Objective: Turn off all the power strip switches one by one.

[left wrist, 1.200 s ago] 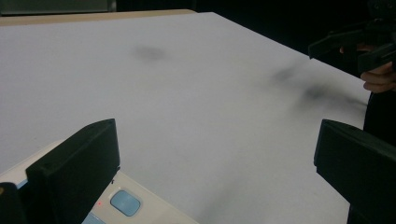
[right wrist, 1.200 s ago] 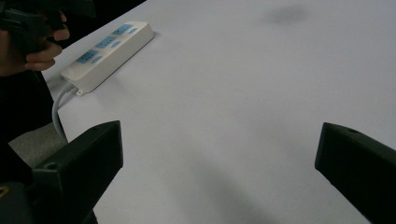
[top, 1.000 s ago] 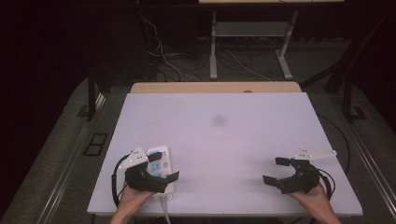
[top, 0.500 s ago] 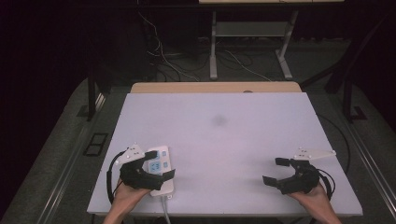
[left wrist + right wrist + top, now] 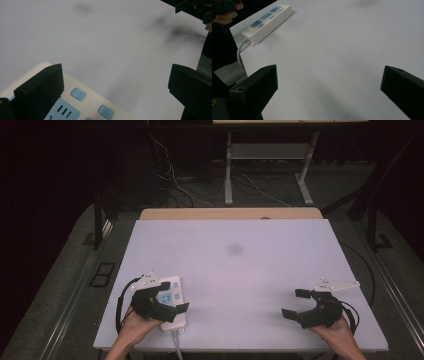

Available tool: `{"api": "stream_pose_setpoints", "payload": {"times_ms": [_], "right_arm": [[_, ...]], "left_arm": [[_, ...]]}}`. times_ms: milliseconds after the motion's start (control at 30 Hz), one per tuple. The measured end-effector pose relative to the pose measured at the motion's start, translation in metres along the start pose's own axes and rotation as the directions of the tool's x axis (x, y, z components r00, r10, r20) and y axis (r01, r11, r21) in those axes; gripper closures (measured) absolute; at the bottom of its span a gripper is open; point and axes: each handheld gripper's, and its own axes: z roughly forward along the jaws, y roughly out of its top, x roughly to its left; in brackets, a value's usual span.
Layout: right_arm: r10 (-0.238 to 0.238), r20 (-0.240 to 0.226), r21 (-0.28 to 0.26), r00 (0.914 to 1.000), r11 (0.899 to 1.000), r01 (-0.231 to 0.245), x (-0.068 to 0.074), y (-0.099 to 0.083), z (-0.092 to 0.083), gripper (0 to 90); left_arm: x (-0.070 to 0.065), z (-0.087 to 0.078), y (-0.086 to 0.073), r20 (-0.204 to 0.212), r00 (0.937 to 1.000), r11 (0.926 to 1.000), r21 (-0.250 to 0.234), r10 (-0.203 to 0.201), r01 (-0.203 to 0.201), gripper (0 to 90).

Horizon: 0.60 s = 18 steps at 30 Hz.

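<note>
A white power strip with blue sockets is seen at the lower left of the high view, lying on the table close to its near edge. Its long axis runs from the near edge towards the far edge, and its grey cord drops off the near edge. The left gripper is positioned directly over the strip, its jaws spread wide. In the left gripper view one jaw stands over the strip's white casing and the other over bare table; contact cannot be confirmed from these views, and nothing is judged to be clamped.

The right gripper is found at the lower right of the high view, well apart from the strip, jaws likewise spread with nothing between them. In the right gripper view the strip appears at the upper left. The left hand is therefore by far the nearer one; a grasp across the strip's short width is judged the likely next step.

The table surface is pale, flat and otherwise bare but for a faint dark smudge near its middle. Beyond it, a dim floor with loose cables and a metal stand is noted.
</note>
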Motion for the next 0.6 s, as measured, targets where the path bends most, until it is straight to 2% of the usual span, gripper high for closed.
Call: {"api": "stream_pose_setpoints", "payload": {"times_ms": [133,233,333,467,600], "right_arm": [[-0.001,0.002,0.002,1.0000,1.000,0.001,0.000,0.000,0.000,0.9],[-0.002,0.004,0.005,1.0000,1.000,0.002,0.000,-0.001,0.001,0.8],[-0.003,0.002,0.008,1.0000,1.000,0.003,0.000,-0.001,0.001,0.9],[-0.009,0.004,0.010,1.0000,1.000,0.009,0.001,-0.001,0.002,0.9],[-0.009,0.003,0.009,0.9999,1.000,0.009,0.001,-0.001,0.001,0.9]], "left_arm": [[0.001,0.001,0.003,0.010,0.9998,0.9987,0.046,0.019,-0.020,0.0],[0.003,0.002,0.006,0.012,0.9992,0.9950,0.092,0.039,-0.040,0.0],[0.006,0.003,0.010,0.018,0.9989,0.9882,0.147,0.043,-0.046,0.0],[0.007,0.003,0.016,0.036,0.9973,0.9742,0.215,0.063,-0.070,0.8],[0.006,0.004,0.019,0.067,0.9946,0.9658,0.242,0.078,-0.093,6.0]]}}
